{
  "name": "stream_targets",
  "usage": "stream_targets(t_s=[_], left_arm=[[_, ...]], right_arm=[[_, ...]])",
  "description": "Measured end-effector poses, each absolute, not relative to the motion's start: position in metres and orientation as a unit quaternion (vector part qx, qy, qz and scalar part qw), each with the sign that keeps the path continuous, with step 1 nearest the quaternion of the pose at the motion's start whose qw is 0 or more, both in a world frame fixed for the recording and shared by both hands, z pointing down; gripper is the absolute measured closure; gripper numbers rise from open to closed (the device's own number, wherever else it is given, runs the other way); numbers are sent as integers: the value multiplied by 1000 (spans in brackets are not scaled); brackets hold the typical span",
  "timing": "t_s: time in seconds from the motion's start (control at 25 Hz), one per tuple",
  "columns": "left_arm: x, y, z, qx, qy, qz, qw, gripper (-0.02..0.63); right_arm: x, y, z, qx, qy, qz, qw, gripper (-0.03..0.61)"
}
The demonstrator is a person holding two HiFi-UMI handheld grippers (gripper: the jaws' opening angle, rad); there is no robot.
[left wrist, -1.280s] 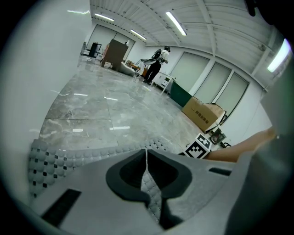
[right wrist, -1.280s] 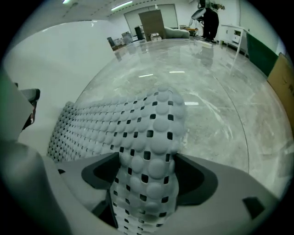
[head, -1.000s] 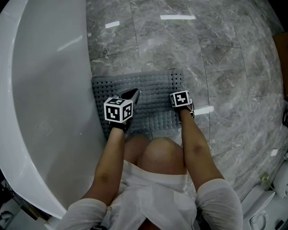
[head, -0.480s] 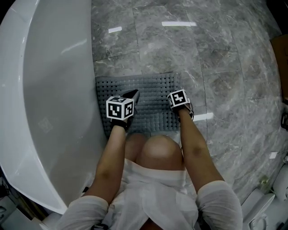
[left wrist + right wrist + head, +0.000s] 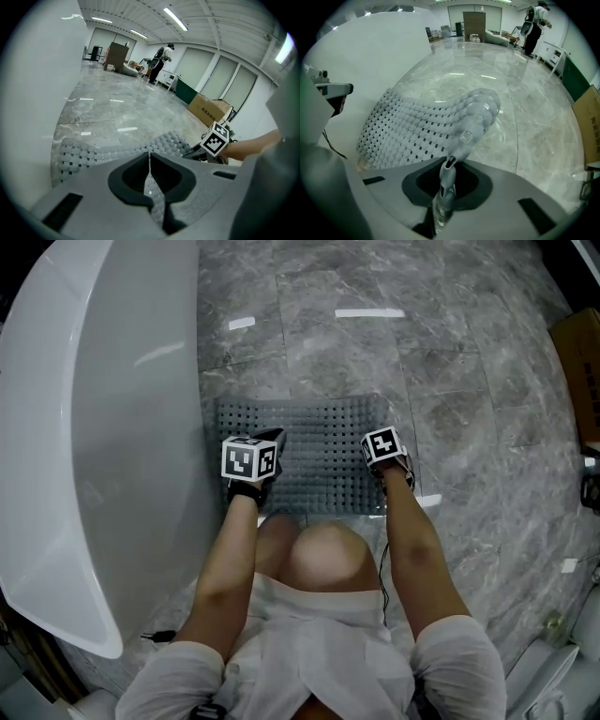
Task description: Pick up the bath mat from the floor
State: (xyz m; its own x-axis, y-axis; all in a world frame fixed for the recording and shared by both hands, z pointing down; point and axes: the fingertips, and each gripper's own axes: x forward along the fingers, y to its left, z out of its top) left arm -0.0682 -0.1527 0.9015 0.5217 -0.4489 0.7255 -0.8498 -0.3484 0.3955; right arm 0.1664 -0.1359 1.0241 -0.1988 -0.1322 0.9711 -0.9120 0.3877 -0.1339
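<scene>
The grey studded bath mat (image 5: 319, 442) lies on the marble floor beside the tub, its near edge raised. My left gripper (image 5: 270, 442) is shut on the mat's near left edge. In the left gripper view a fold of the mat (image 5: 117, 151) is pinched between the jaws of the left gripper (image 5: 150, 164). My right gripper (image 5: 380, 459) is shut on the near right edge. In the right gripper view the mat (image 5: 426, 124) arches up from the floor into the jaws of the right gripper (image 5: 448, 165). The right gripper's marker cube (image 5: 216, 139) shows in the left gripper view.
A white bathtub (image 5: 94, 427) runs along the mat's left side. A cardboard box (image 5: 577, 362) stands at the far right and white fixtures (image 5: 553, 676) at the near right. The person's knees (image 5: 309, 554) are just behind the mat. Another person (image 5: 161, 58) stands far off.
The mat's near edge has come up off the floor with both grippers on it, and the mat now looks shorter from front to back.
</scene>
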Motion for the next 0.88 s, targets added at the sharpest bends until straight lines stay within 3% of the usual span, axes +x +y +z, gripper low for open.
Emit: stream_targets(t_s=[0.44, 0.88], left_arm=[[-66, -129, 806, 754, -399, 286, 436, 595], [-46, -94, 722, 746, -380, 331, 436, 595]], right_arm=[[154, -108, 896, 388, -666, 423, 476, 529], [146, -87, 789, 373, -674, 438, 464, 531]])
